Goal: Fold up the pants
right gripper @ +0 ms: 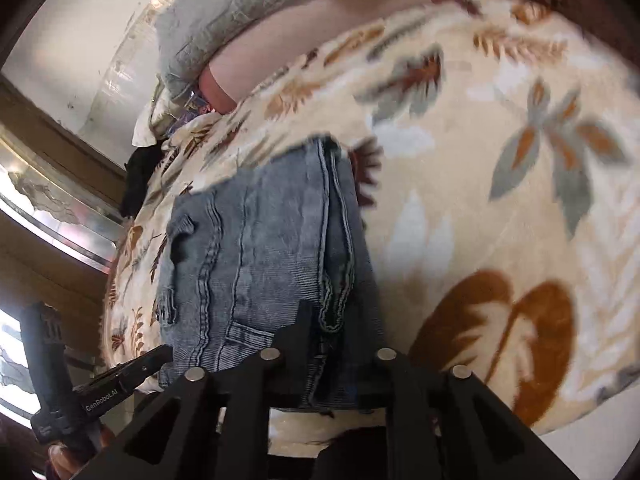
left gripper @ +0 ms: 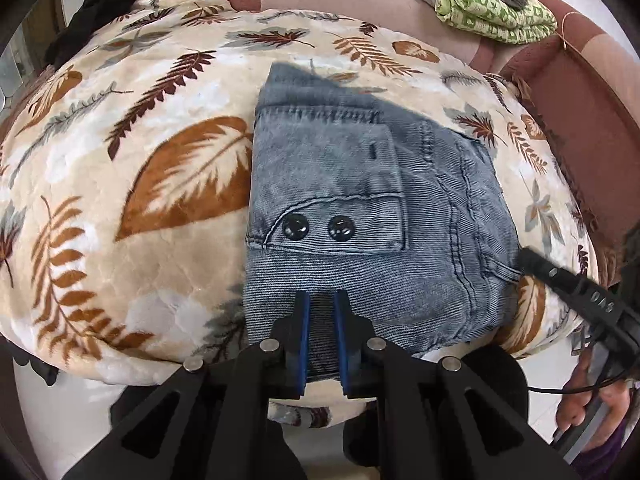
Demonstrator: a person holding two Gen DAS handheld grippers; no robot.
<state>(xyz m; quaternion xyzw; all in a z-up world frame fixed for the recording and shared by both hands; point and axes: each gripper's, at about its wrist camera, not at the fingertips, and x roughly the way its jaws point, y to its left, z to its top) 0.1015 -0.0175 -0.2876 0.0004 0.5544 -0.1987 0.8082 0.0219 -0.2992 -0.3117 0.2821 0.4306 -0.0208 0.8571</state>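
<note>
The grey-blue denim pants (left gripper: 360, 208) lie folded into a compact stack on the leaf-print blanket (left gripper: 160, 208), a buttoned pocket flap facing up. My left gripper (left gripper: 323, 300) sits over the near edge of the stack, its blue-padded fingers (left gripper: 303, 332) a narrow gap apart with denim showing between them. My right gripper reaches the stack's right edge in the left wrist view (left gripper: 528, 258). In the right wrist view the pants (right gripper: 260, 260) fill the middle; my right gripper (right gripper: 320, 320) has one black finger (right gripper: 298, 328) resting on the cloth, the other is hidden by denim.
A green patterned cloth (left gripper: 488, 4) and a grey cushion (right gripper: 224, 20) lie on the maroon sofa back (left gripper: 580, 128) beyond the blanket. A black garment (left gripper: 92, 20) sits at the far left. The left gripper's handle (right gripper: 48, 368) shows at lower left.
</note>
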